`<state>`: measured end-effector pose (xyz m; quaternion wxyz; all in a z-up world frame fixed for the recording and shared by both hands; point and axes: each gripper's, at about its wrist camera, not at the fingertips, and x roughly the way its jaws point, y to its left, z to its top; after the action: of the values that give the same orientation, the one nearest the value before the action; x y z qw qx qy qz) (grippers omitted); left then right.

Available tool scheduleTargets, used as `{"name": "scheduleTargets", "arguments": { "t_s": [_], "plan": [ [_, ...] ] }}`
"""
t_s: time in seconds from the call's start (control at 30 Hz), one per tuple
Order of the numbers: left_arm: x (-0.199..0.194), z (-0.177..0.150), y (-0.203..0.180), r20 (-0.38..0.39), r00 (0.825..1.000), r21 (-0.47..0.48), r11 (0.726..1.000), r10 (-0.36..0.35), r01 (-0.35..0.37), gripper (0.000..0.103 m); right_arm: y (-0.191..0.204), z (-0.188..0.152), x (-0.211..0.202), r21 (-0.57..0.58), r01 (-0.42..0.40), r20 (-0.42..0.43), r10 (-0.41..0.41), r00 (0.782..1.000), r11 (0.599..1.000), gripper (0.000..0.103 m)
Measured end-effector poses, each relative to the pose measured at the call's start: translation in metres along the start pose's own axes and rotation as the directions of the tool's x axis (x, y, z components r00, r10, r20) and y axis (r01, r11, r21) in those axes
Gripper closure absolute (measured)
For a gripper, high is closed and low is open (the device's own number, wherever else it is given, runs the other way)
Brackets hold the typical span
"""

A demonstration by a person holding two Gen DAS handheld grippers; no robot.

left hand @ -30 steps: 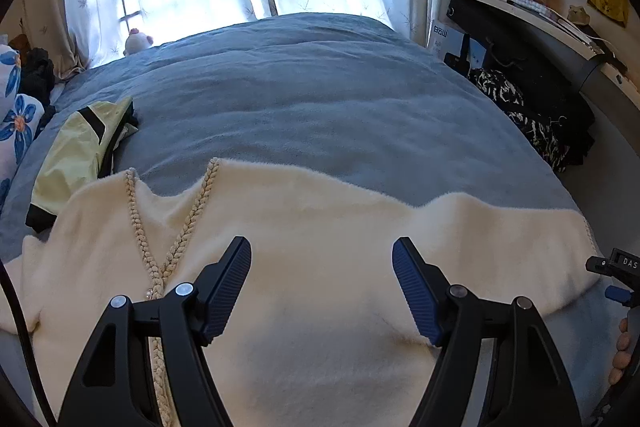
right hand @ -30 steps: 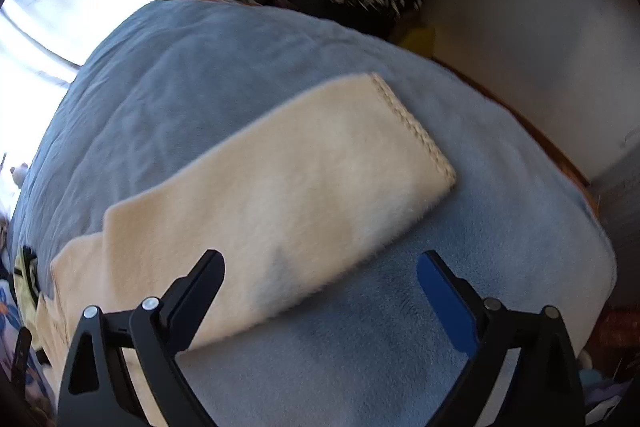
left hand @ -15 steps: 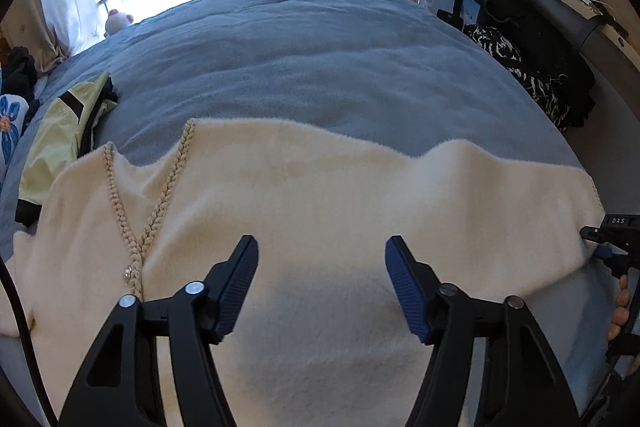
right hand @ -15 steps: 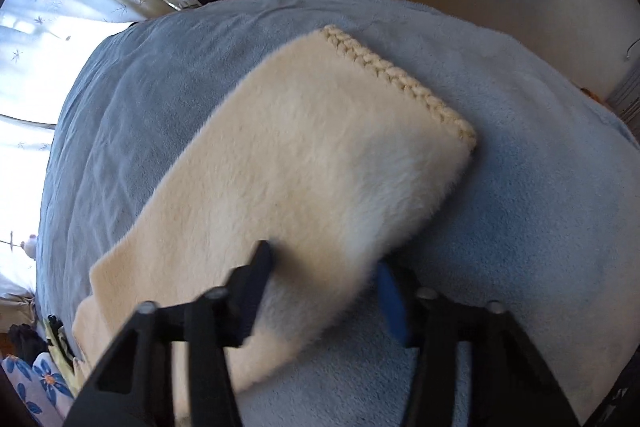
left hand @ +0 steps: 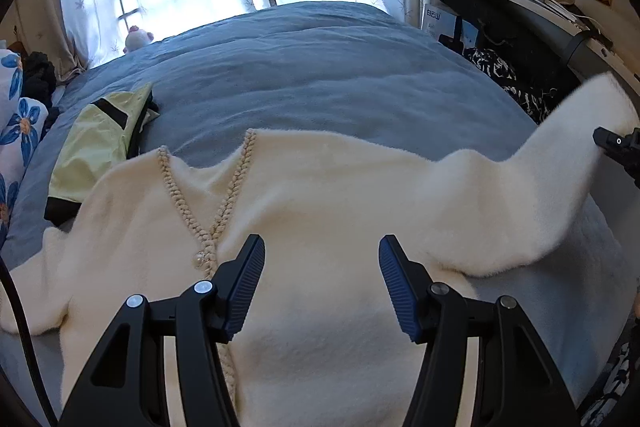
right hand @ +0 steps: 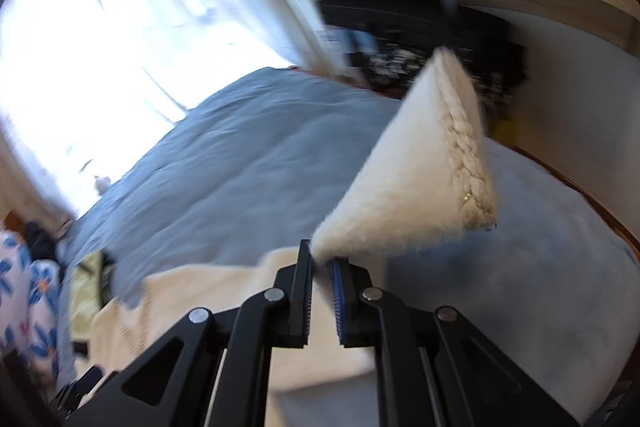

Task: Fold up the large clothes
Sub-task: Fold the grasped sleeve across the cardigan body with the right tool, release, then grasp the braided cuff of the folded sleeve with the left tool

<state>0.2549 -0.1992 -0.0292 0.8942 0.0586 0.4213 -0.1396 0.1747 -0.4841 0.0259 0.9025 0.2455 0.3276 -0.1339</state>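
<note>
A fluffy cream cardigan with a braided neckline lies front up on the blue-grey bed. My left gripper is open and empty, hovering over the cardigan's chest. My right gripper is shut on the cardigan's sleeve and holds it lifted off the bed, the braided cuff sticking up. In the left wrist view the raised sleeve rises to the right gripper at the right edge.
A folded yellow-green garment lies at the left of the bed. Flowered pillows and a small plush toy are at the head, by the curtained window. Dark clothes hang under a shelf to the right.
My right gripper closed on the sleeve and lifted it off the bed, swinging upward. My left gripper pulled back a little and stayed open.
</note>
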Motion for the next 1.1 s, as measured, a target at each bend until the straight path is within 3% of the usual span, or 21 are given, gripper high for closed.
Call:
{"name": "scheduleTargets", "arguments": {
  "t_s": [0.1,0.2,0.33,0.4,0.47,0.5,0.63,0.73,0.83,1.1],
  "plan": [
    [-0.009,-0.011,0.018,-0.008,1.0,-0.015,1.0,0.007,-0.007,0.045,0.049,-0.025,-0.001,-0.094,-0.119,-0.051,0.115,0.992,0.988,0.094],
    [-0.013,-0.024,0.037,-0.016,0.999,-0.034,0.999,0.03,-0.031,0.044,0.088,-0.062,0.013,-0.16,-0.198,-0.137,0.177,0.975,0.967,0.094],
    [-0.006,-0.044,0.059,-0.049,0.998,-0.066,0.996,0.05,-0.053,0.042,0.111,-0.125,0.049,-0.227,-0.2,-0.289,0.13,0.948,0.953,0.087],
    [0.003,-0.054,0.068,-0.089,0.995,-0.079,0.995,0.049,-0.056,0.042,0.112,-0.157,0.068,-0.25,-0.175,-0.381,0.069,0.922,0.952,0.082],
    [0.01,-0.065,0.076,-0.116,0.993,-0.086,0.995,0.034,-0.045,0.042,0.108,-0.18,0.085,-0.237,-0.177,-0.458,0.051,0.887,0.955,0.081],
    [0.013,-0.069,0.079,-0.127,0.992,-0.089,0.995,0.025,-0.037,0.042,0.105,-0.188,0.086,-0.228,-0.18,-0.472,0.053,0.88,0.957,0.081],
    [0.027,-0.081,0.087,-0.156,0.986,-0.133,0.99,-0.064,0.043,0.042,0.093,-0.195,0.064,-0.228,-0.201,-0.426,0.088,0.9,0.953,0.06],
    [0.04,-0.084,0.091,-0.174,0.967,-0.209,0.967,-0.183,0.146,0.042,0.09,-0.196,0.044,-0.215,-0.207,-0.392,0.11,0.914,0.955,0.051],
    [0.052,-0.085,0.088,-0.176,0.942,-0.271,0.934,-0.285,0.232,0.042,0.09,-0.207,0.027,-0.185,-0.2,-0.355,0.124,0.927,0.962,0.05],
    [0.095,-0.08,0.06,-0.229,0.887,-0.325,0.891,-0.4,0.318,0.045,0.081,-0.218,0.032,-0.049,-0.184,-0.347,0.156,0.925,0.982,0.05]
  ]
}}
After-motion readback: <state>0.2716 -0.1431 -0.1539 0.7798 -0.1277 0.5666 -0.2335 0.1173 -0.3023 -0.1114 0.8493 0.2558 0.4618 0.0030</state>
